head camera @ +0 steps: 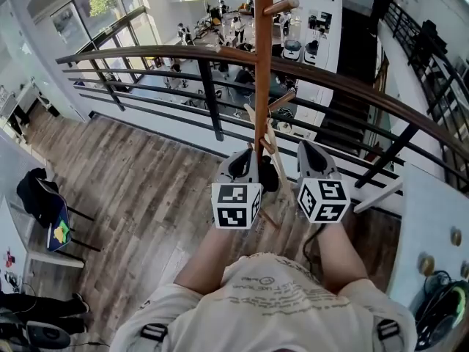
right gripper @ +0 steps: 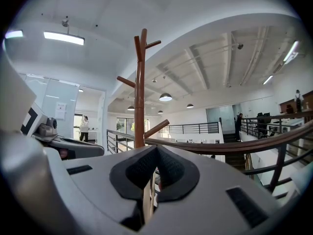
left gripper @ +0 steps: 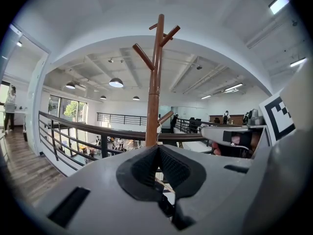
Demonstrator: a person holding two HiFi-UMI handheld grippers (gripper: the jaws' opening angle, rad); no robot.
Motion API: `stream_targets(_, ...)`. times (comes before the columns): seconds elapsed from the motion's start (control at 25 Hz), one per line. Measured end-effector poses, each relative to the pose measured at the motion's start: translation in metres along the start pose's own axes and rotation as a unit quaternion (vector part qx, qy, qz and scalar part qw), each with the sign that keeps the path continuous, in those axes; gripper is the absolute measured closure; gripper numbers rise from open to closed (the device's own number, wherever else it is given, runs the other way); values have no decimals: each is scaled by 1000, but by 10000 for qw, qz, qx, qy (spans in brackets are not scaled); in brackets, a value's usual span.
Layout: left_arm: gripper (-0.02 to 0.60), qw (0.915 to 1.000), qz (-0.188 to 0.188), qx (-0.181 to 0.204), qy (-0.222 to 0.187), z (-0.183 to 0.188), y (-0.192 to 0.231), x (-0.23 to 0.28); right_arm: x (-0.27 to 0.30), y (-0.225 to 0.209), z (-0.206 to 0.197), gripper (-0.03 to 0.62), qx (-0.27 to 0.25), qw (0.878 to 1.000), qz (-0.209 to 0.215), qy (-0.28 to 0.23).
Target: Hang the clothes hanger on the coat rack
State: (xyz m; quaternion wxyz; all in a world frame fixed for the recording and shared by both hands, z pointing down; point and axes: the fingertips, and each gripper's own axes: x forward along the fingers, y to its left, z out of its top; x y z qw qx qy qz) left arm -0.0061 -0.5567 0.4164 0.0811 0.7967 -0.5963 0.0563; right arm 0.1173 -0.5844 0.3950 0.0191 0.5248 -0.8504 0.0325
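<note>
The brown wooden coat rack (head camera: 262,64) stands straight ahead by the railing, with a short lower peg (head camera: 282,101) and higher pegs (left gripper: 144,57). A pale wooden clothes hanger (head camera: 270,152) slants down beside the pole, between my two grippers. Left gripper (head camera: 245,166) is shut, with a strip of the hanger (left gripper: 163,186) showing in its jaws. Right gripper (head camera: 311,160) is shut on the hanger's wooden bars (right gripper: 147,199). The hanger's thin metal hook (left gripper: 157,129) sits just under the lower peg (left gripper: 165,117); whether it rests on the peg I cannot tell.
A dark curved railing (head camera: 352,86) runs just behind the rack, with an open atrium below. A white table (head camera: 432,218) is at the right. A chair with a black bag (head camera: 40,193) stands at the left on the wood floor.
</note>
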Motion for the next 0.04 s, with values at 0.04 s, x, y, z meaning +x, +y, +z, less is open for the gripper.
stream_targets(0.04,584,10000,-2,-2,-4,0,0,0,1,1,1,592,-4,10000,12,-6)
